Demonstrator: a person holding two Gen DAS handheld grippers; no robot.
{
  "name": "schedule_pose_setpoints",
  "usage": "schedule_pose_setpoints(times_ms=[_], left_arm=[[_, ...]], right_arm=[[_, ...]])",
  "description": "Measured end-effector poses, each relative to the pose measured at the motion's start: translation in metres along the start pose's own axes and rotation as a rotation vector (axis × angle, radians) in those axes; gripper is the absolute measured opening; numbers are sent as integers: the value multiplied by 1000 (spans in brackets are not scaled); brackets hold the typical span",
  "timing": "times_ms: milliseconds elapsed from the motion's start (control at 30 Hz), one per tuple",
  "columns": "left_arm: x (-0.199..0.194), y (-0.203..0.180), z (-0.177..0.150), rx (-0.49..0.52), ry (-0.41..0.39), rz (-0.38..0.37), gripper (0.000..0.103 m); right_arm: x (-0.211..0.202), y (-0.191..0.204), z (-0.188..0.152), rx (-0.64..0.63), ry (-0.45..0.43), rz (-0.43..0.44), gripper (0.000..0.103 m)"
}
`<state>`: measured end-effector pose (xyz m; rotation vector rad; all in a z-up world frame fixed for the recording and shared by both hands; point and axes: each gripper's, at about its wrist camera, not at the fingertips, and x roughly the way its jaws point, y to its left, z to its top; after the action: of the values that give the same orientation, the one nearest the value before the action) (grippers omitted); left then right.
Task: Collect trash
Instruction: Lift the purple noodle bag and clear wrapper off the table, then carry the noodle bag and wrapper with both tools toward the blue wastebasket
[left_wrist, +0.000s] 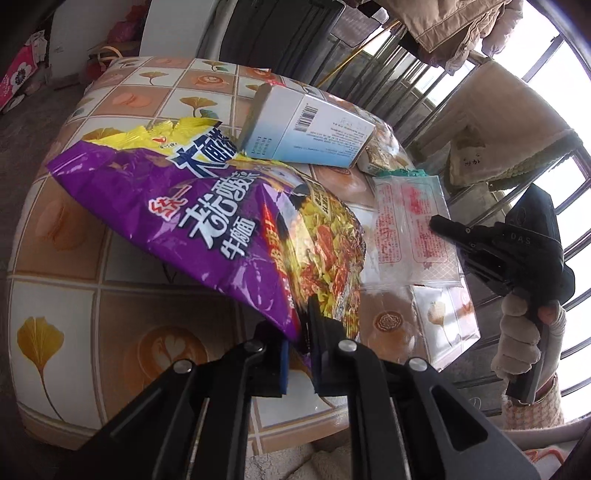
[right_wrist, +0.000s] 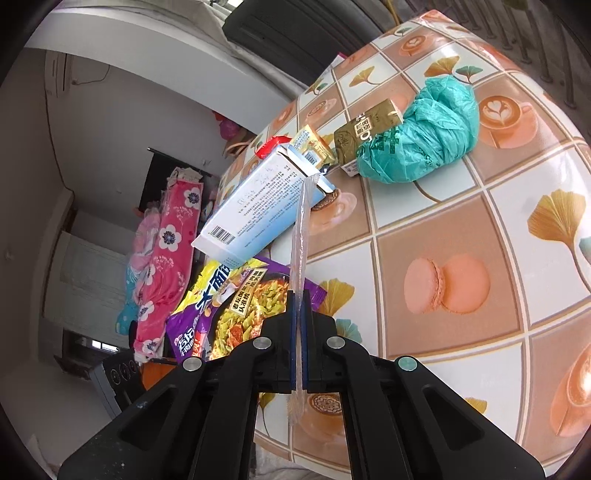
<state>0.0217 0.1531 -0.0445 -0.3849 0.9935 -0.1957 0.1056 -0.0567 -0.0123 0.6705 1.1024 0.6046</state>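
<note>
Left tongs (left_wrist: 301, 350) clamped on the bottom edge of the purple noodle bag (left_wrist: 207, 221). Bag is lifted off the bench (left_wrist: 122, 314) at that end, slanting up and away toward the white-blue box (left_wrist: 306, 129), whose near end rests on the bag's yellow top edge.

Right tongs (right_wrist: 299, 332) closed on a clear plastic wrapper (right_wrist: 300, 240) (edge-on in the right wrist view, so it reads as a thin strip). From the left wrist view the same wrapper (left_wrist: 410, 229) shows flat with red print, right of the noodle bag, with the right tongs (left_wrist: 448, 227) pinching its right side. Gloved right hand (left_wrist: 524, 343) on the grip, off the bench's edge.

Right wrist view: the box (right_wrist: 258, 210) is tilted, one end on the noodle bag (right_wrist: 229, 314), the other on the bench (right_wrist: 443, 229). Beyond it a small gold carton (right_wrist: 365, 136) touches a crumpled teal plastic bag (right_wrist: 424, 136); another small yellow pack (right_wrist: 314, 146) sits just behind the box. A red scrap (right_wrist: 271, 144) shows past the box's far end, cannot tell what it is.

Bench cover is a tiled print of coffee cups, leaves and macarons.
</note>
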Motion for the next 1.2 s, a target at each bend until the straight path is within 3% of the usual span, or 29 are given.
schedule_pose_setpoints(times_ms=[233, 367, 533, 700, 967, 1200], left_arm=[[-64, 4, 4, 56, -184, 34, 6], [-99, -1, 11, 104, -298, 5, 4], [-117, -9, 24, 144, -378, -76, 2], [-102, -27, 45, 168, -379, -142, 2], [-54, -76, 80, 232, -275, -156, 1], [-38, -139, 107, 367, -263, -275, 1]], right_arm=[[-6, -6, 1, 10, -30, 8, 0], [-18, -16, 1, 12, -43, 11, 0], [-29, -21, 0, 22, -72, 12, 0], [-56, -27, 4, 27, -140, 8, 0], [-97, -39, 8, 43, -242, -16, 0], [-150, -44, 18, 29, -335, -77, 0]])
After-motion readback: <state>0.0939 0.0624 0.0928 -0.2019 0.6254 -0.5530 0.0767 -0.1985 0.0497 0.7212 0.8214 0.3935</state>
